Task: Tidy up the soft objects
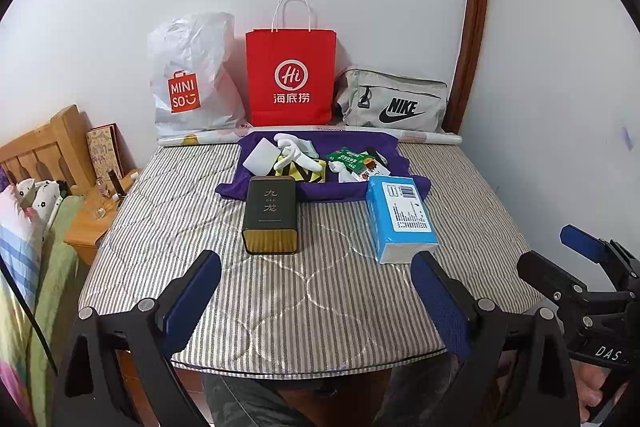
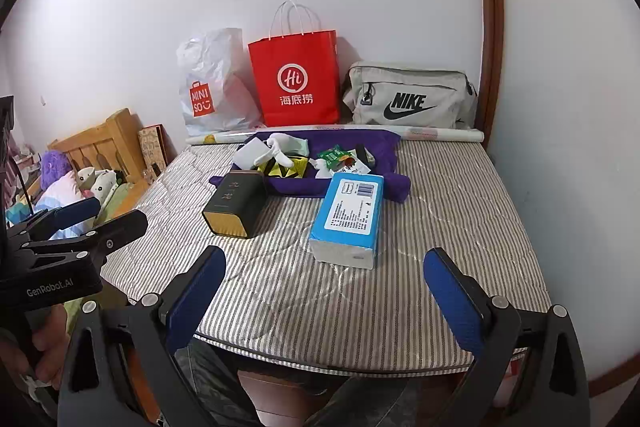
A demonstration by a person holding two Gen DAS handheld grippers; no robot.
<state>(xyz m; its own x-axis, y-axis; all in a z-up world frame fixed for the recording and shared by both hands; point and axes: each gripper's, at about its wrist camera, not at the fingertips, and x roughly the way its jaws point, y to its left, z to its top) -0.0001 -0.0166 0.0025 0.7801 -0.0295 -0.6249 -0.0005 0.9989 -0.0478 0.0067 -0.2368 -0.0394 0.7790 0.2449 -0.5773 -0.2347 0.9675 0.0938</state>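
Note:
A blue tissue pack and a dark tea tin lie on the striped mattress. Behind them a purple cloth holds white plastic hooks, a white pad, a yellow-black packet and green snack sachets. My left gripper is open and empty above the front edge of the mattress. My right gripper is open and empty just in front of the tissue pack.
Against the wall stand a white Miniso bag, a red paper bag and a grey Nike pouch, with a paper roll in front. A wooden bed and nightstand are at the left.

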